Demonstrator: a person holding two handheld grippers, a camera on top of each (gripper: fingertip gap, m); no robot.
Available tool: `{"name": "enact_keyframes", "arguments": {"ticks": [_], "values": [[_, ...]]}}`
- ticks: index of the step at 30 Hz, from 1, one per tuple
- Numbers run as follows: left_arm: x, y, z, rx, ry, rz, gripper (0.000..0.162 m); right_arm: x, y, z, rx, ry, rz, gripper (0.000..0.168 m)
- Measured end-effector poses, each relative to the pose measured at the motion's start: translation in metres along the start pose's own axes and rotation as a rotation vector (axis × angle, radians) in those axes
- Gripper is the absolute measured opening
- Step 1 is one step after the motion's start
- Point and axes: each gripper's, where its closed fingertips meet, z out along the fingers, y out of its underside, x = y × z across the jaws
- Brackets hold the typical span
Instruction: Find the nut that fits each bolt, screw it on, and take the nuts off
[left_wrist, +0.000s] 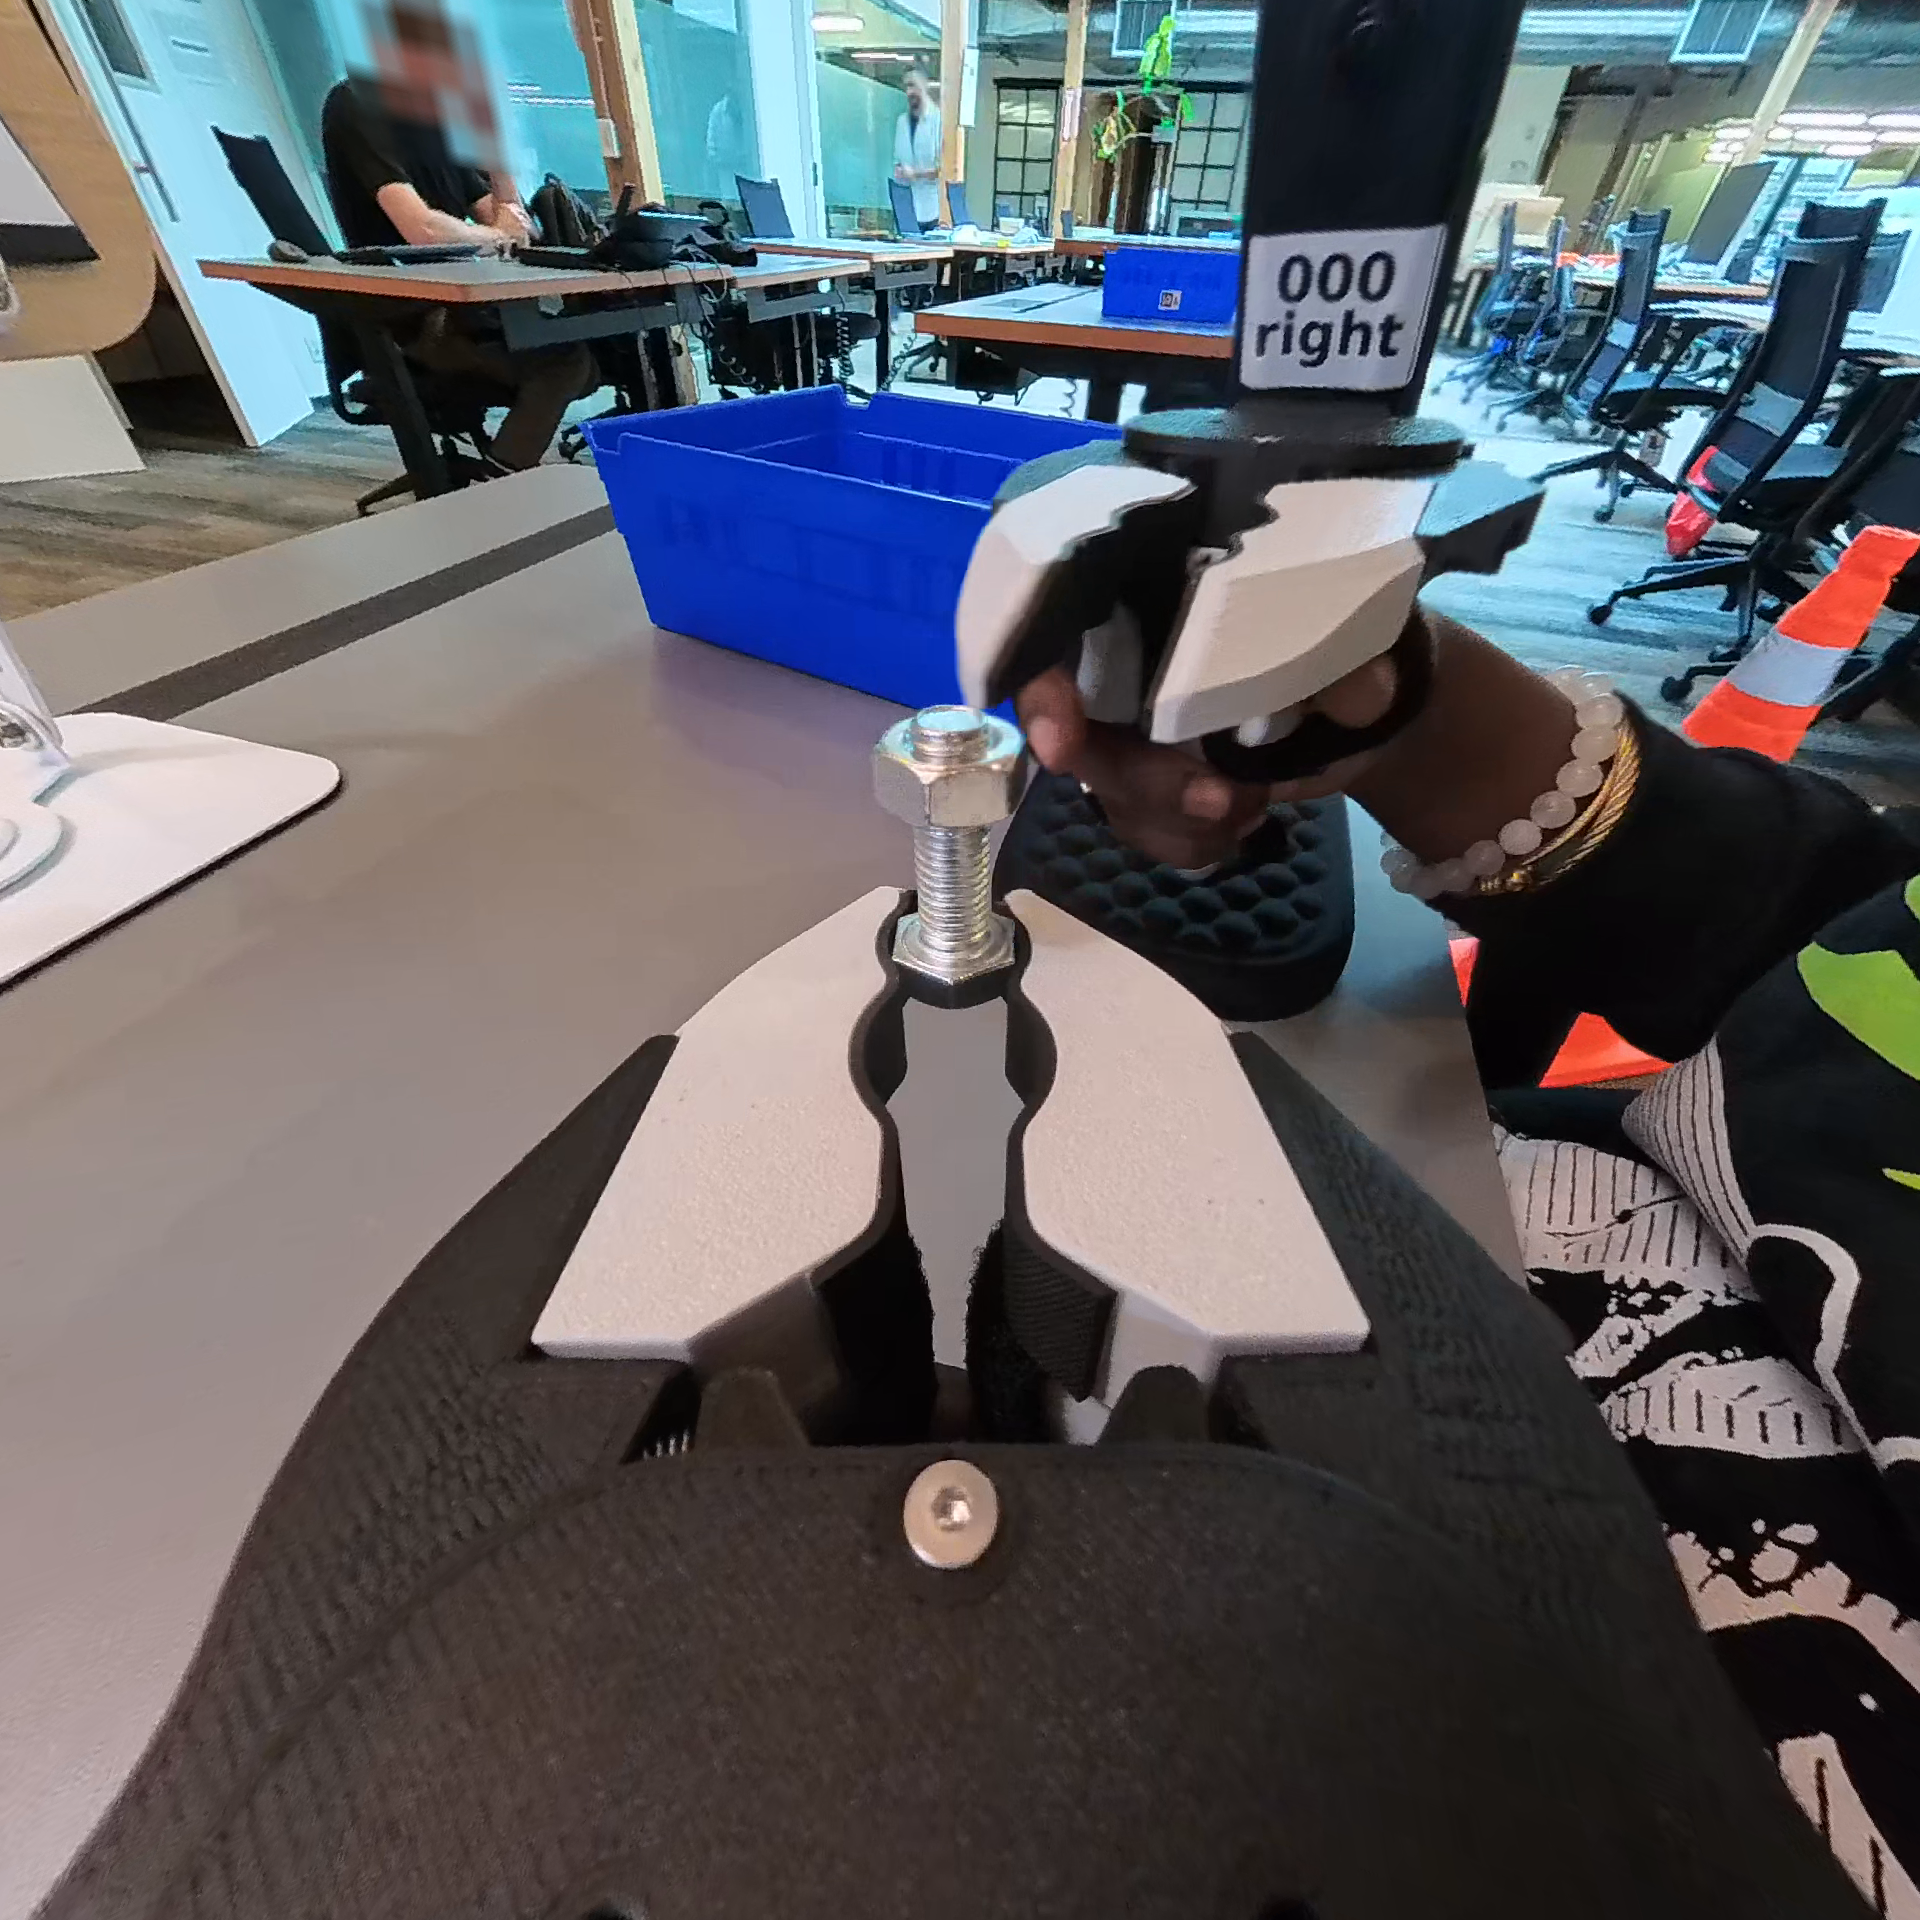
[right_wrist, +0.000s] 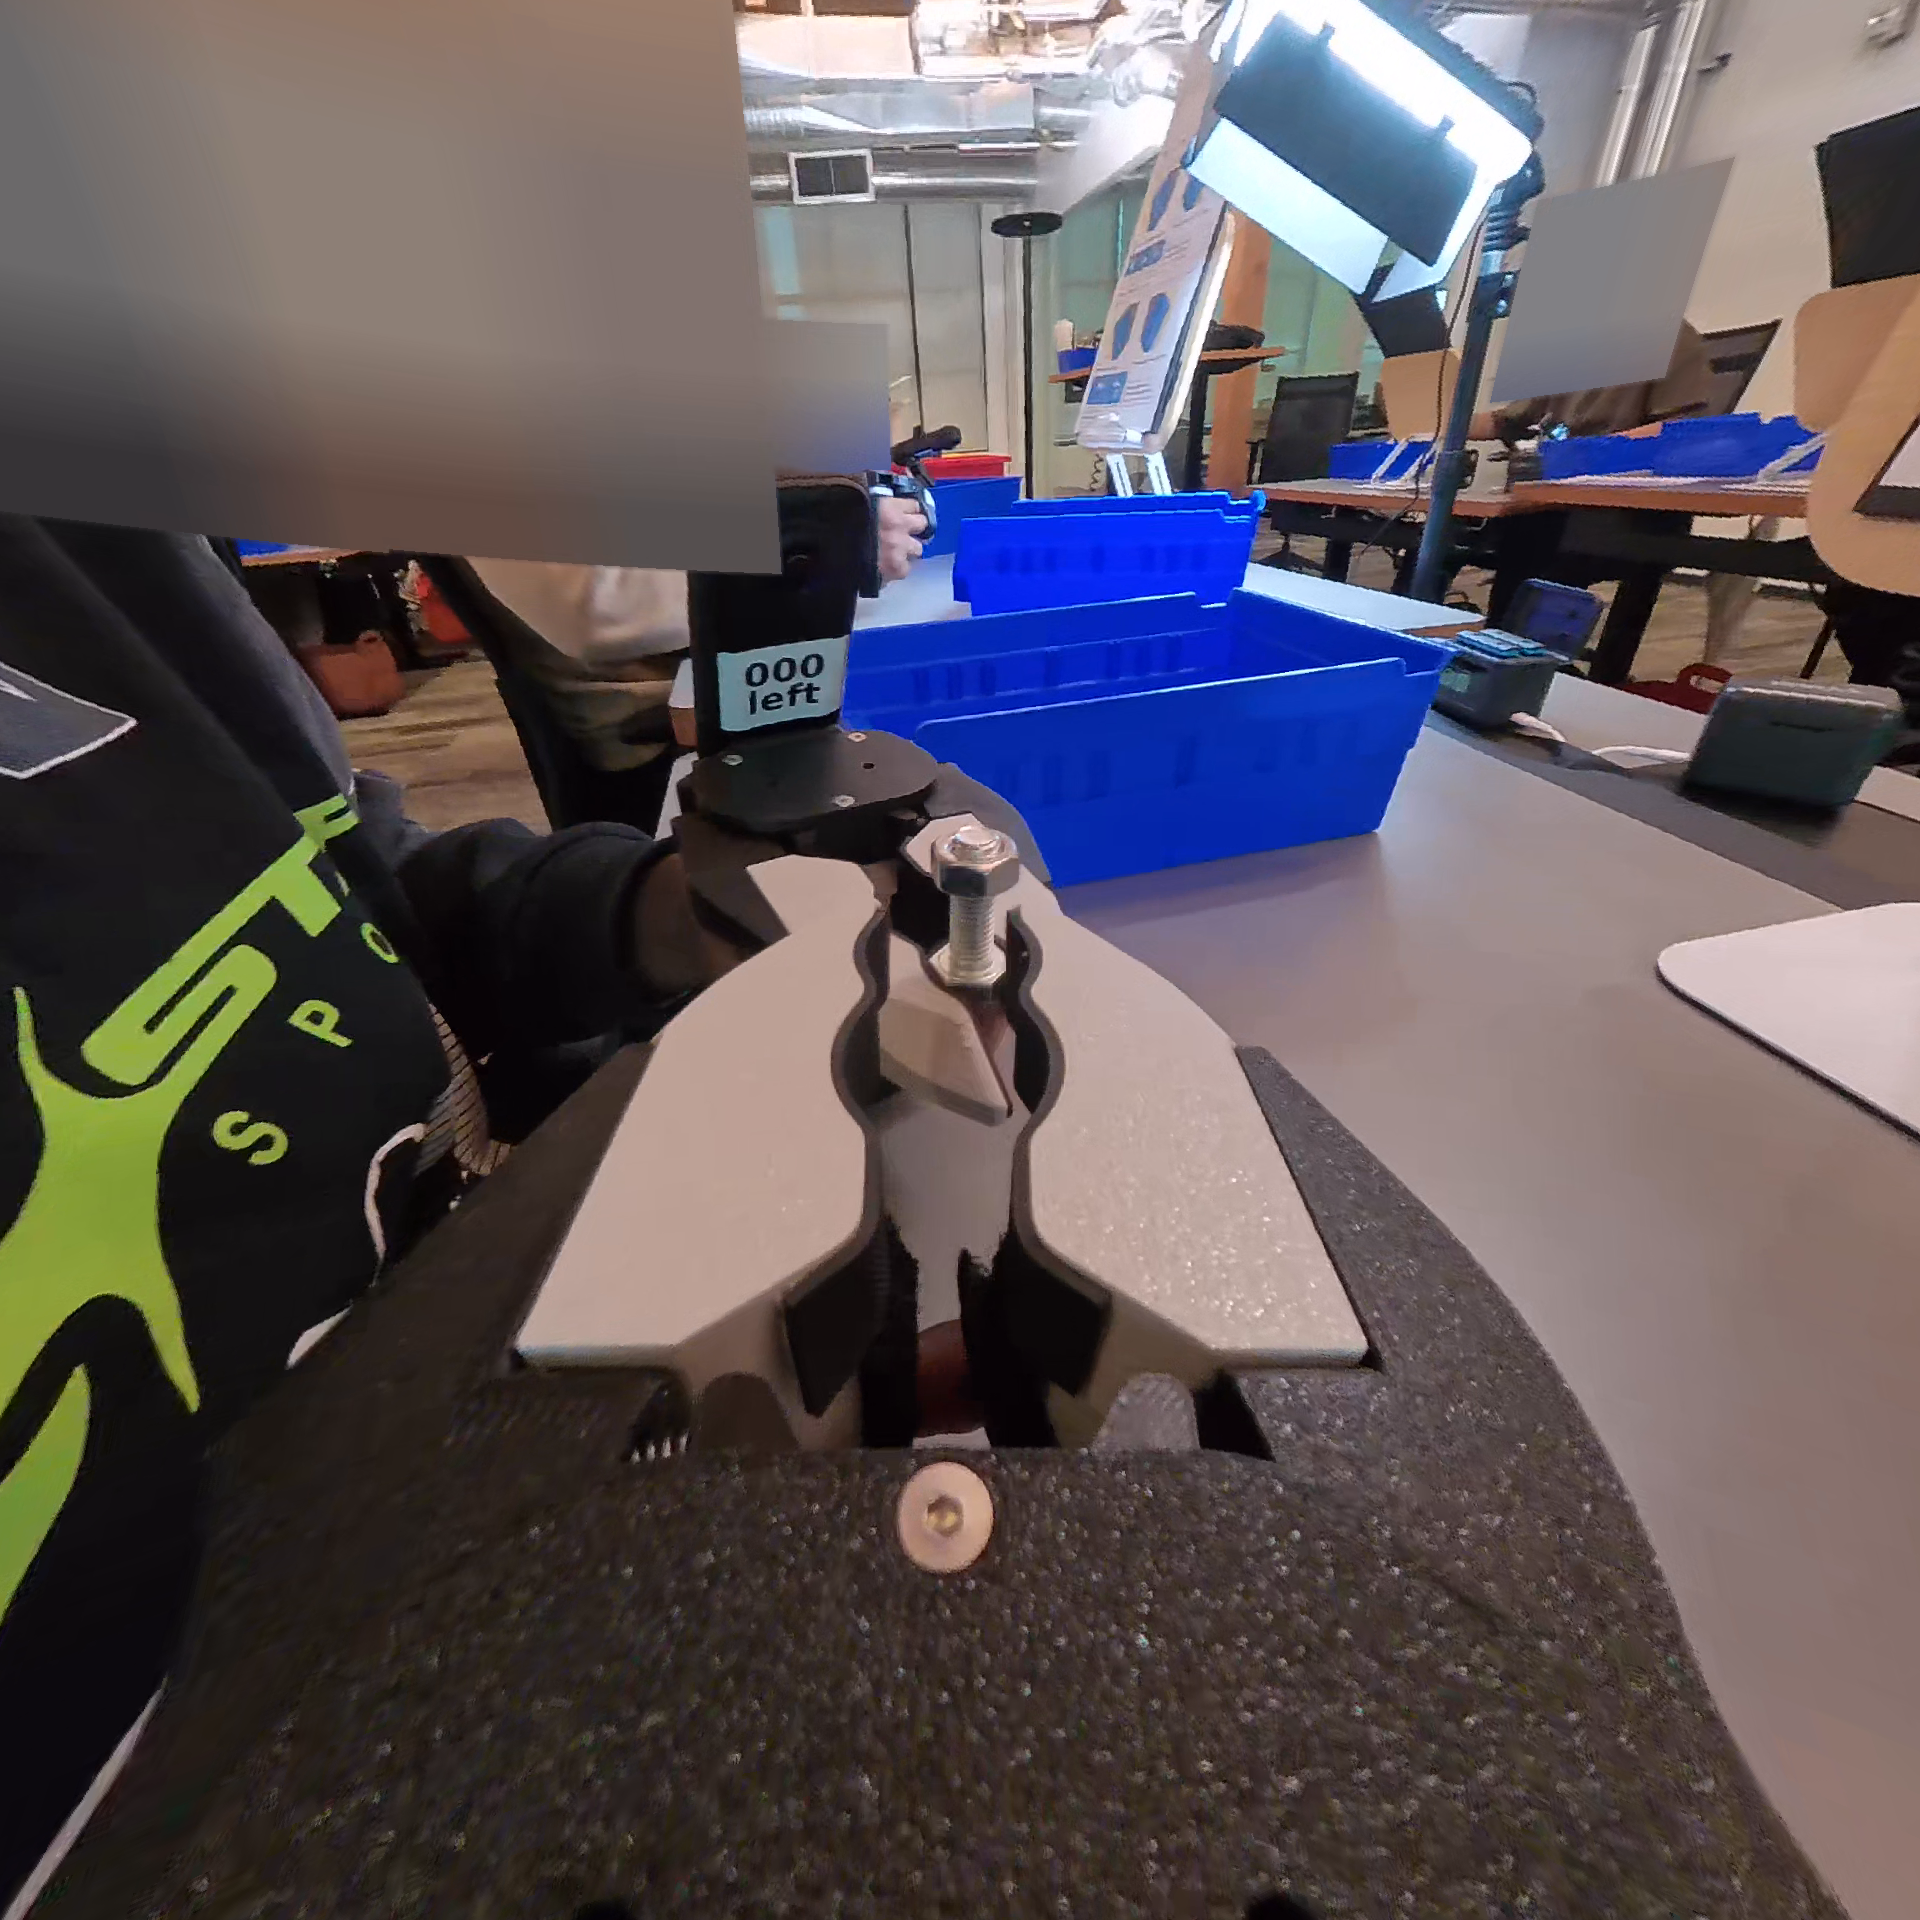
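On the left, the left gripper (left_wrist: 951, 961) is clenched on the bolt (left_wrist: 948, 883) by its head, threads upright, the nut (left_wrist: 948, 774) near its top. Only the left wrist view shows the right gripper (left_wrist: 1127, 665) just right of the nut, nearly closed, empty. The right wrist view shows a lamp (right_wrist: 1351, 177). The blue bin (left_wrist: 831, 540) behind is partly hidden.
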Motion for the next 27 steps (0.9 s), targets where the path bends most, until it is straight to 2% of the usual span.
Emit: {"name": "enact_keyframes", "arguments": {"ticks": [7,11,15,17,19,20,22,27], "values": [[0.004,0.002,0.001,-0.014,0.015,0.021,0.014,-0.001,0.005,0.031,-0.018,-0.030,-0.013,0.050],[0.004,0.002,0.002,-0.018,0.017,0.022,0.014,-0.007,0.004,0.041,-0.030,-0.076,-0.021,0.047],[0.002,0.000,0.000,0.000,0.009,0.005,0.014,-0.005,0.002,0.032,-0.026,-0.056,-0.034,0.039],[0.001,-0.001,0.000,0.004,0.005,0.002,0.014,-0.002,0.002,0.022,-0.018,-0.033,-0.025,0.030],[0.000,-0.001,0.000,0.006,0.001,0.000,0.014,-0.003,0.001,0.010,-0.002,-0.046,-0.009,0.013],[0.000,-0.001,0.000,0.005,0.000,-0.005,0.014,-0.005,-0.002,0.006,0.016,-0.061,0.003,0.011],[0.000,-0.001,0.000,0.005,0.000,-0.007,0.014,-0.001,-0.006,0.001,0.045,-0.039,0.011,0.011],[0.001,0.000,0.001,-0.001,0.004,0.001,0.014,0.004,-0.004,0.010,0.038,-0.014,0.000,0.025]]}}
